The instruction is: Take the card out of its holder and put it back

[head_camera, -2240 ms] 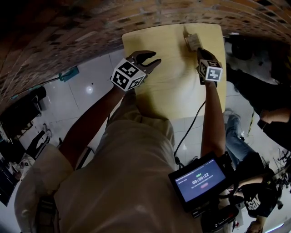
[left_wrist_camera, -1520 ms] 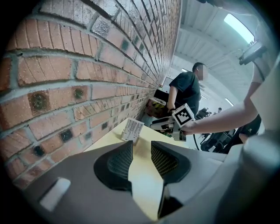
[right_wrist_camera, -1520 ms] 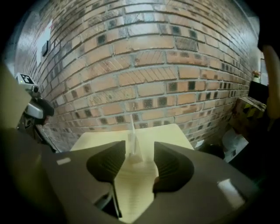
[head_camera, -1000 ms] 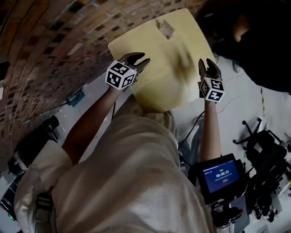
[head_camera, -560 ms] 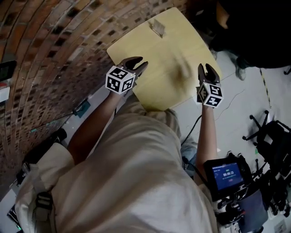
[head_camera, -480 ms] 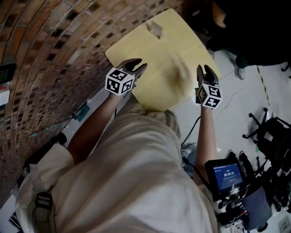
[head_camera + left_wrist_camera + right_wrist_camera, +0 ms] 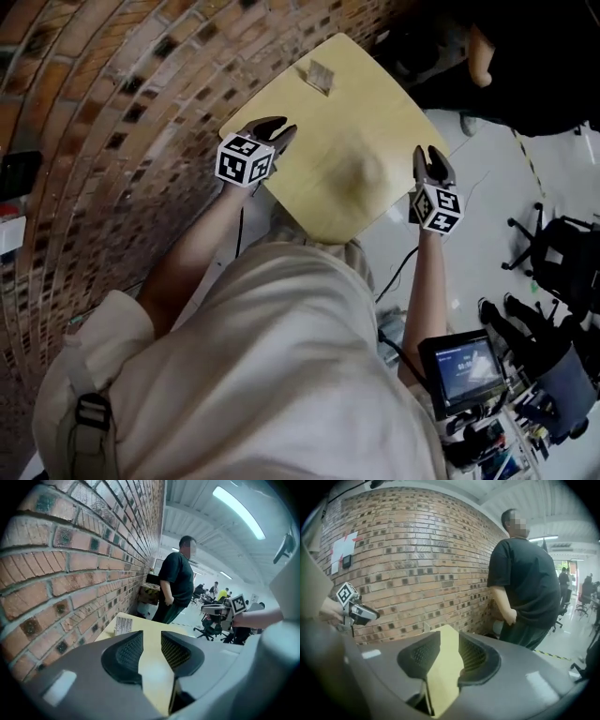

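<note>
Card (image 7: 322,75) stands on smooth tabletop (image 7: 361,117); left gripper (image 7: 278,126) gapes empty, right gripper (image 7: 430,153) likewise, narrowing.

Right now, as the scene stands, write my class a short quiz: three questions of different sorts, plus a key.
1. Multiple choice: where on the pale yellow wooden table stands the card holder with its white card? A near edge; B middle; C far corner.
2. True or false: the grey two-jaw left gripper is shut on the card.
3. Short answer: what is the reddish wall beside the table built of?
Key: 1 C; 2 false, jaws apart, empty; 3 brick.
</note>
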Action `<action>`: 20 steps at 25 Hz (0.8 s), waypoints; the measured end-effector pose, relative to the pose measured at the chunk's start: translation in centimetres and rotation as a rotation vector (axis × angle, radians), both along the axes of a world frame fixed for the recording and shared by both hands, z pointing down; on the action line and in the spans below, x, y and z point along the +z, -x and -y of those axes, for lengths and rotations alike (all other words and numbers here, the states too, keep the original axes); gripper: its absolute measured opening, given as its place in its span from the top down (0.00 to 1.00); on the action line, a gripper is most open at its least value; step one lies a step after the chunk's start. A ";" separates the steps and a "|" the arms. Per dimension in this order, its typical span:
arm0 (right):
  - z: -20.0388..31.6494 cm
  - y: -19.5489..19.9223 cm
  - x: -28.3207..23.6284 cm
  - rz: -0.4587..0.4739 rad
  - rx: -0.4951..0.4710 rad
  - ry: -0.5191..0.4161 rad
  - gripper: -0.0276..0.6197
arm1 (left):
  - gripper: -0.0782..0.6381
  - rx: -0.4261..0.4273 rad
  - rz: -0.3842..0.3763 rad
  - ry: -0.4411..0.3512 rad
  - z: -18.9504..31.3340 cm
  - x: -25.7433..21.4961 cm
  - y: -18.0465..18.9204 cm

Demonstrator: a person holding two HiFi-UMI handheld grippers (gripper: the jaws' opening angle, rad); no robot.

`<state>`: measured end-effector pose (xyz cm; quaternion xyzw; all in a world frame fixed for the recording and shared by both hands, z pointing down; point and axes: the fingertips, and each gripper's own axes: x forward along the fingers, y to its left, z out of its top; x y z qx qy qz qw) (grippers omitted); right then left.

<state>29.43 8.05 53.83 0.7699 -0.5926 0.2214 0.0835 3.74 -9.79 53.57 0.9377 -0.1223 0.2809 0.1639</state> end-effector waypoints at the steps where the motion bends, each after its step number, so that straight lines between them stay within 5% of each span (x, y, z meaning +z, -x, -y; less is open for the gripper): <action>1: -0.2 0.3 -0.2 -0.003 0.009 0.000 0.76 | 0.69 0.001 -0.011 0.012 0.2 -0.2 0.3; 6: -2.0 2.7 -1.2 -0.020 0.049 0.003 0.77 | 0.69 0.057 -0.023 0.031 -0.8 0.3 1.7; 12: -5.4 7.5 -1.5 -0.030 0.110 0.014 0.78 | 0.66 0.094 -0.077 0.160 -3.9 0.5 4.2; 20: -8.0 14.5 -1.6 -0.045 0.182 0.010 0.80 | 0.66 0.184 -0.045 0.156 -4.9 1.7 9.8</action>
